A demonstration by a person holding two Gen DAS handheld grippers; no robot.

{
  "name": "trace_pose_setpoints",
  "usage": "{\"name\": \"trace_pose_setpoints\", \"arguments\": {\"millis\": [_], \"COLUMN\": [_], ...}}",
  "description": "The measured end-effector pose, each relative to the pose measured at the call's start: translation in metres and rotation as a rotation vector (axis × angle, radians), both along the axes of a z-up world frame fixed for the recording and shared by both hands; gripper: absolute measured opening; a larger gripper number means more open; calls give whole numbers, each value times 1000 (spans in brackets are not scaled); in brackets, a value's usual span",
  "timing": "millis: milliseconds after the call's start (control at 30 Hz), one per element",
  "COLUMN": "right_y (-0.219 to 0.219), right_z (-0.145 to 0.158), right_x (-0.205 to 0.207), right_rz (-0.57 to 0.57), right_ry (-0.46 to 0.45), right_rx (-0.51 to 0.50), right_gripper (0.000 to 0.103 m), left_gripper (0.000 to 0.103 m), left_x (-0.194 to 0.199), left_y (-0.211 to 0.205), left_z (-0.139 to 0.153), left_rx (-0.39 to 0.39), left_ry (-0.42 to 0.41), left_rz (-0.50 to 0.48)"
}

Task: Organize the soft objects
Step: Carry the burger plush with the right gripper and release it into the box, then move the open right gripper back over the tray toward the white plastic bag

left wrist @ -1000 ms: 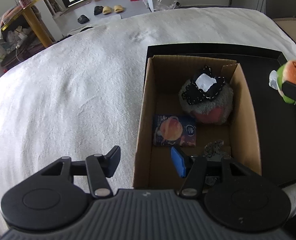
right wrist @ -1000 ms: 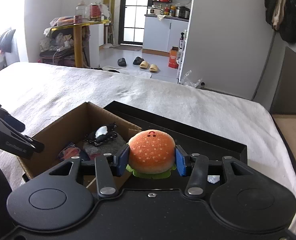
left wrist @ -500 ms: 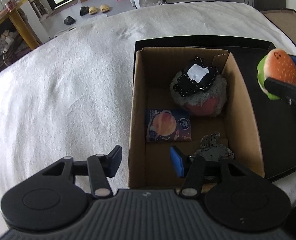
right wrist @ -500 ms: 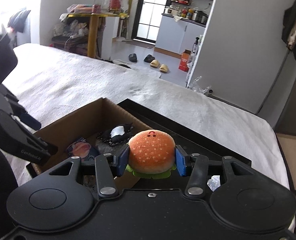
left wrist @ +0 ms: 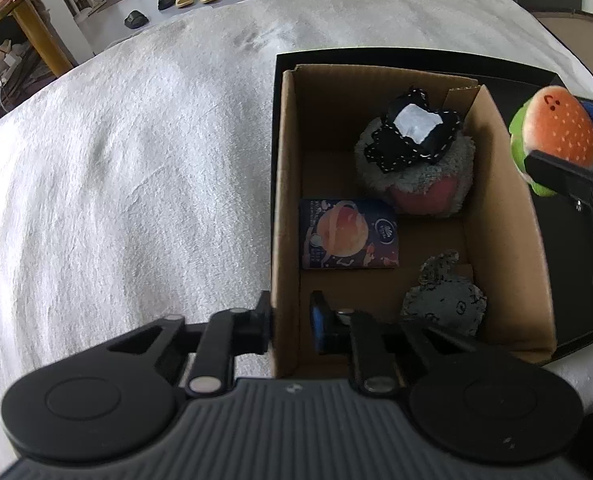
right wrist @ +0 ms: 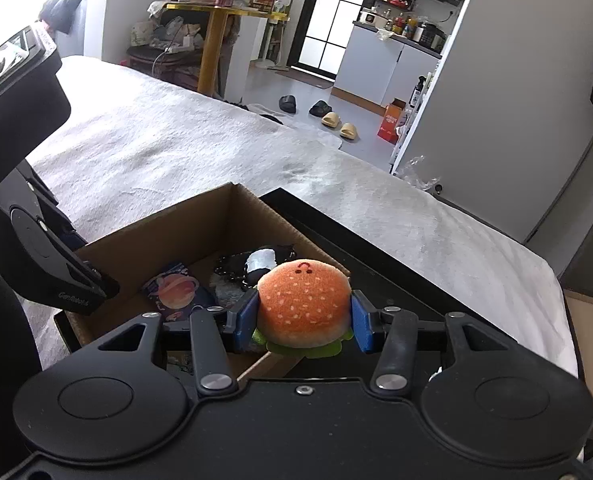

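Note:
My right gripper (right wrist: 303, 322) is shut on a plush hamburger (right wrist: 304, 308), held just over the right wall of the open cardboard box (left wrist: 508, 208); the hamburger also shows in the left wrist view (left wrist: 556, 136). My left gripper (left wrist: 290, 326) straddles the box's left wall (left wrist: 284, 200), jaws close on either side of it. Inside the box lie a grey and pink plush ball (left wrist: 416, 176) with a black and white patch on top, a dark packet with a planet picture (left wrist: 348, 234) and a grey sparkly plush (left wrist: 444, 292).
The box stands on a black tray (left wrist: 588, 264) on a bed with a white cover (left wrist: 136, 160). Beyond the bed are a yellow table (right wrist: 220, 20), slippers on the floor (right wrist: 336, 120) and a kitchen doorway.
My left gripper has narrowed around the box's left wall. My right gripper has carried the hamburger nearer, over the box's right wall.

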State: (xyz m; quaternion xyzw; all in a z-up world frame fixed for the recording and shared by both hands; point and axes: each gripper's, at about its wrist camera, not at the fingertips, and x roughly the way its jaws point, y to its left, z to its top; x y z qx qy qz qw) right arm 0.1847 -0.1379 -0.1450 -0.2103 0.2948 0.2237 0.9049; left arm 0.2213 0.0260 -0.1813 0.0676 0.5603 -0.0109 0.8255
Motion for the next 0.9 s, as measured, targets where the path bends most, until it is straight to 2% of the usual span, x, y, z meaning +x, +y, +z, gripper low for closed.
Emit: {"name": "trace_pose_setpoints", "arguments": {"millis": [67,400,467,600,667,900], "right_y": [3,18,21,22,18,-15], "right_z": [-2,-5,-7,-6,-4,0], "right_x": [1,-1,1,-3,-7,-12], "right_rz": [9,47,40,33,23,-40], "right_ry": [-1,-4,-6,-17,-26,-30], "right_rx": [-11,-21,-35,-51,-40,19], "right_gripper": [48,49,57,65,77,77], "left_gripper": [9,8,8,10,11,13], "left_x": [0,-1,-3,-4,-5,-11], "left_y": [3,15,14,10,9,-2], "left_z": [-1,1,2,3,5,12], "left_rx": [-13,-63,-55,-33,-27,27], "left_ry": [0,0,-7,-19,-28,-63], "left_rz": [3,27,28,28,30,28]}}
